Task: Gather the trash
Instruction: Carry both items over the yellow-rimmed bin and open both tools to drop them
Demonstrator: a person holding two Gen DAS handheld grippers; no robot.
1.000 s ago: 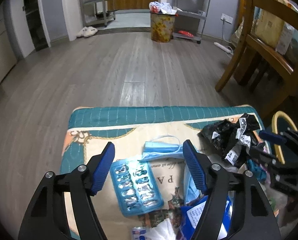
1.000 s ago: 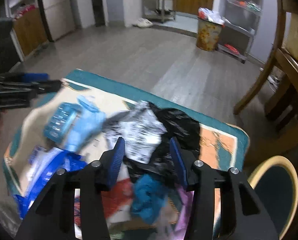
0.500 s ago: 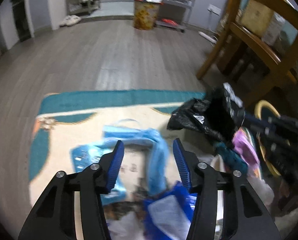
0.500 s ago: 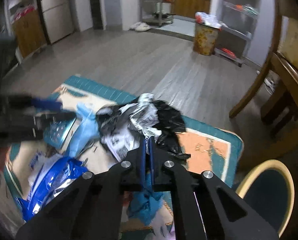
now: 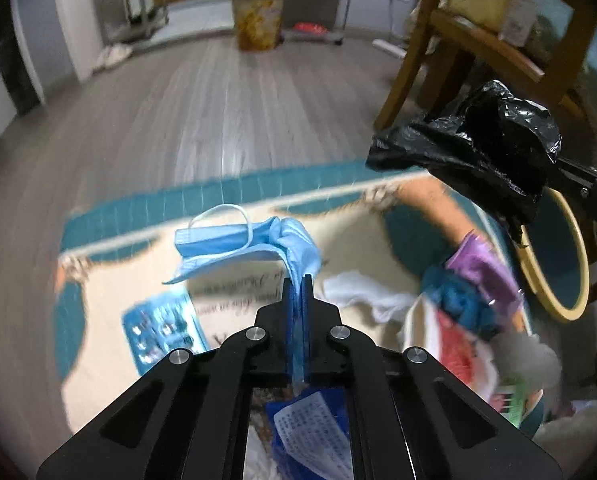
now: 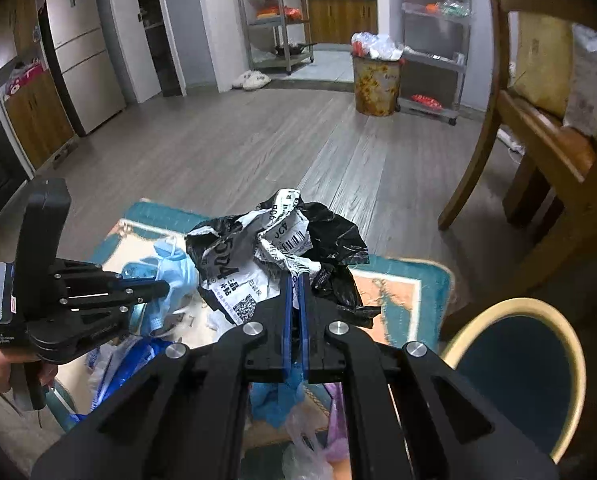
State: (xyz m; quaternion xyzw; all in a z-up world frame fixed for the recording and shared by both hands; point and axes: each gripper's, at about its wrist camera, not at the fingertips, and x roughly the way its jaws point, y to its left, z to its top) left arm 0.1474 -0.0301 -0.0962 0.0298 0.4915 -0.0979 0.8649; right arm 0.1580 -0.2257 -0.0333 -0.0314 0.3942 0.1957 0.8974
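While left claw (image 5: 297, 280) pinches blue face mask (image 5: 234, 240), right claw (image 6: 295, 278) clamps black bag (image 6: 298, 240); patterned teal mat (image 5: 138, 216) beneath, grey wood floor (image 6: 258, 140) beyond.

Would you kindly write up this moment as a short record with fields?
surface: patterned mat on wood floor
left gripper: shut on blue face mask
right gripper: shut on black plastic bag with printed labels
loose on mat: blister pack, white tissue, purple wrapper
background: full trash bin
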